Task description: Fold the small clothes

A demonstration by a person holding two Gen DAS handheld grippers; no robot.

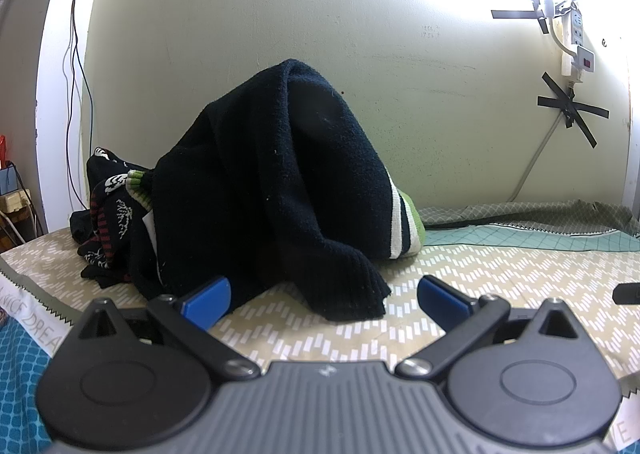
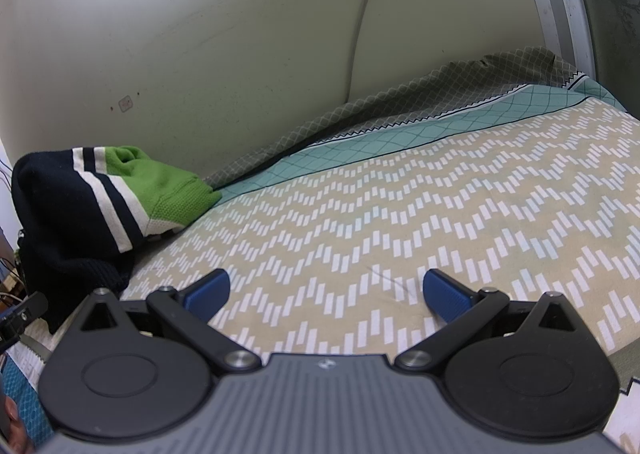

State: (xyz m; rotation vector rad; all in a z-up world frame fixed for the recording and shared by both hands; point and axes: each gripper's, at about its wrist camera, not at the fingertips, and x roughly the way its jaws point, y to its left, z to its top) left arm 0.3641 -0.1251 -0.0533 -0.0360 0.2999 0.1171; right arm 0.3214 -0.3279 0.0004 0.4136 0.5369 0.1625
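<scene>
A dark navy knitted sweater (image 1: 280, 182) with white and green stripes lies heaped on the bed against the wall. Its ribbed cuff (image 1: 352, 286) hangs down onto the sheet between my left gripper's blue pads. My left gripper (image 1: 324, 294) is open just in front of the heap, and its left pad sits close to the fabric. In the right wrist view the same sweater (image 2: 80, 206) lies at the far left, showing its green end (image 2: 168, 186). My right gripper (image 2: 326, 290) is open over bare sheet, well to the right of the sweater.
A second dark garment with red and white print (image 1: 108, 222) lies bunched to the left of the sweater. The bed carries a beige chevron sheet (image 2: 440, 214) with a teal border (image 2: 360, 142). A power strip (image 1: 572, 38) and a taped cable (image 1: 568, 110) hang on the wall.
</scene>
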